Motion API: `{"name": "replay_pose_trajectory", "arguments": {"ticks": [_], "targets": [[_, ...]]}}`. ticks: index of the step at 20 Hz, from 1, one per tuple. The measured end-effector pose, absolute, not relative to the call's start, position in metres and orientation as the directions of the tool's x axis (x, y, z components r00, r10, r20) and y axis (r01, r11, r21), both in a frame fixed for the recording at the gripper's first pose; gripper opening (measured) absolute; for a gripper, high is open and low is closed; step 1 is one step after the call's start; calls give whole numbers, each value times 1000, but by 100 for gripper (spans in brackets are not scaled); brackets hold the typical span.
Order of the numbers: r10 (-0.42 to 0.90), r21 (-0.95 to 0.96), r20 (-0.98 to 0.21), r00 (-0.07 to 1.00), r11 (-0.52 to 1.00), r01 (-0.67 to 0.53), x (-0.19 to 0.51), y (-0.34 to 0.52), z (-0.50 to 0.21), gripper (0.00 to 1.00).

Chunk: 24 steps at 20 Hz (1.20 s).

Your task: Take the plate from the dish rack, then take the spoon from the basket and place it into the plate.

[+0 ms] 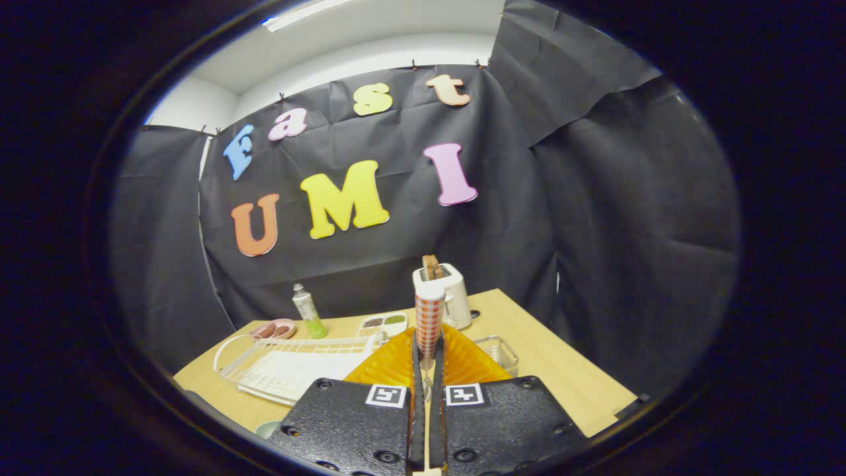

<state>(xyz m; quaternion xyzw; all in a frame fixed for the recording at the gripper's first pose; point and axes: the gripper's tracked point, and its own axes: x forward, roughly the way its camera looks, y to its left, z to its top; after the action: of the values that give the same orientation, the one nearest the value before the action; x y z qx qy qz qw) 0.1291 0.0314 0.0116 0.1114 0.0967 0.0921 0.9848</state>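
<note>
black gripper (427, 370) fingers (416, 423) stand nearly closed, pinching the spoon (429, 317) by its red-and-white checked handle, which rises upright between them (the bowl end is hidden). just beneath lies the orange plate (390, 367) on the wooden table (568, 377), the white dish rack (291, 363) beside it, a clear basket (501, 350) and a white toaster (446, 291) beyond.
</note>
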Motion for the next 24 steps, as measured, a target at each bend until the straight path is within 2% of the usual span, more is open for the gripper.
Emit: {"name": "replay_pose_trajectory", "arguments": {"ticks": [10,14,24], "targets": [[311,219,-199,929,939,-267,38,153,-22,8],[301,200,-210,930,945,-260,21,173,-48,8],[382,198,-314,869,922,-334,4,220,-94,8]]}}
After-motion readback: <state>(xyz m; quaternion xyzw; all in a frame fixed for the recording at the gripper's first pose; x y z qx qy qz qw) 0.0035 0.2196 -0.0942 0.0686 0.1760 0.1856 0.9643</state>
